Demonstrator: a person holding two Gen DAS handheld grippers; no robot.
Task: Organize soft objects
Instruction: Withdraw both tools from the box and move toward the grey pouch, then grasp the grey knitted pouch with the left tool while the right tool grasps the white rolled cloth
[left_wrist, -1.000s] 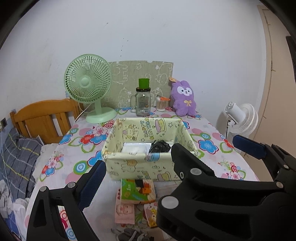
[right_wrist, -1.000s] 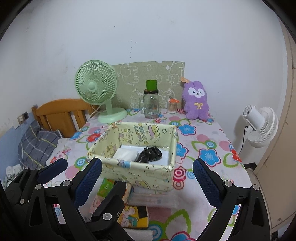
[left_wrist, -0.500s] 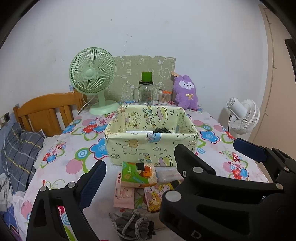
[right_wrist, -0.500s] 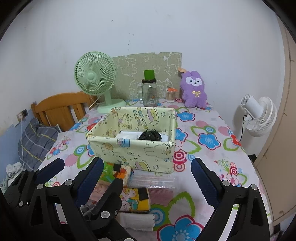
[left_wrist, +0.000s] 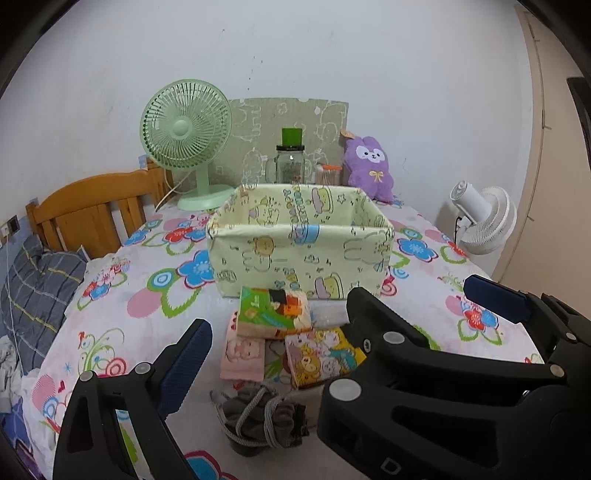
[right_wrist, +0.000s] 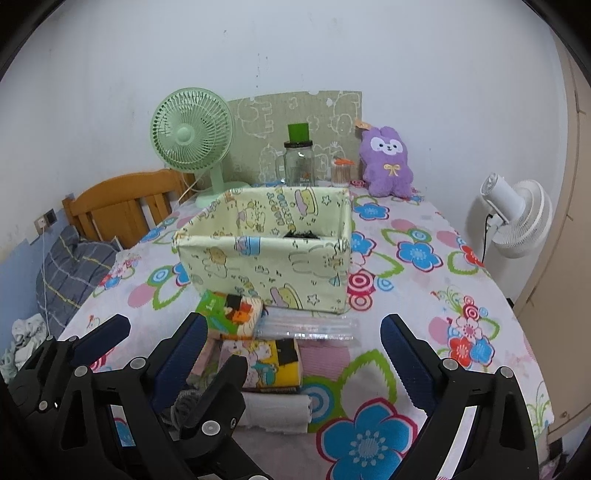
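- My left gripper (left_wrist: 343, 325): jaws spread wide, level, holding nothing.
- My right gripper (right_wrist: 295, 343): jaws likewise wide apart, just beside it.

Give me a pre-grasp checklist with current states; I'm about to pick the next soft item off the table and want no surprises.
1. Left gripper open, holding nothing: ok.
2. Right gripper open, holding nothing: ok.
3. Fabric bin upright, open top unobstructed: ok.
4. Folded cloths lie in front of the bin, uncovered: ok.
5. Grey bundle with cord sits nearest, between the left fingers; whether the cord is tangled: cannot tell.
6. Room left in the bin: cannot tell; only a dark item peeks over the rim.
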